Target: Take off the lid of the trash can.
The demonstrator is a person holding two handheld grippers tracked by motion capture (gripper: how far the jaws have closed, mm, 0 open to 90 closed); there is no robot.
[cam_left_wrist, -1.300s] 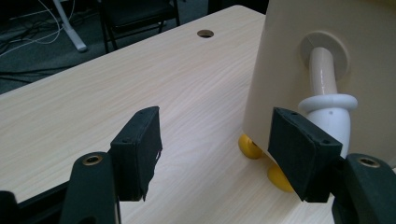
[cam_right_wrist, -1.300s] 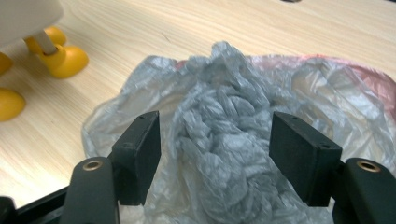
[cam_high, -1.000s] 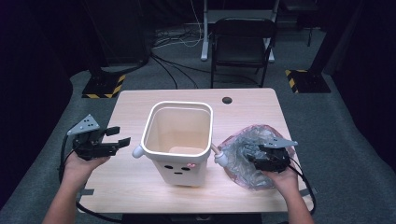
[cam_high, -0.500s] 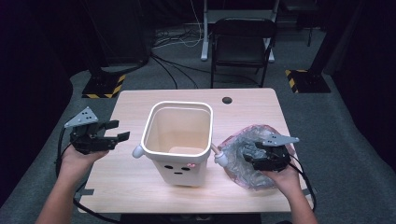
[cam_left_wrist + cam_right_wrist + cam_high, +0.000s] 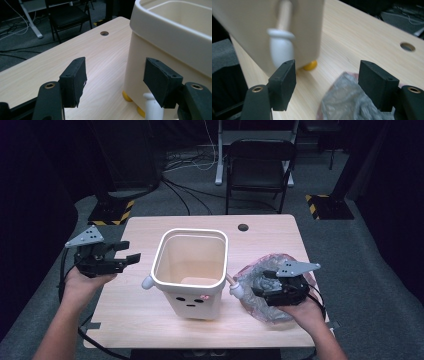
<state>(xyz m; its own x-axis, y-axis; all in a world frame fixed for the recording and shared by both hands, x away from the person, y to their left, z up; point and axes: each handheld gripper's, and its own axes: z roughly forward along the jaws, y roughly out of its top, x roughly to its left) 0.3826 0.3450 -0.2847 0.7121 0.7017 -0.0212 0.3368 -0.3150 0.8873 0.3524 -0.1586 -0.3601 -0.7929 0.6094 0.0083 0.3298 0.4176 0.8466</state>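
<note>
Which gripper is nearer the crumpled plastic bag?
Right. The right gripper hovers directly over the plastic bag; the left gripper is across the bin, at its far side.

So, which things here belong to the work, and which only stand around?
Belong to the work:
- cream bin
- crumpled plastic bag
- left gripper, open
- right gripper, open above the bag

Only standing around:
- black chair
- cables on the floor
- table

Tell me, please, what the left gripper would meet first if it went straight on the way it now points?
Most likely the cream bin: the left gripper has open, empty jaws aimed along the table at the bin's side wall and white arm-like knob. Depth is unclear.
</note>
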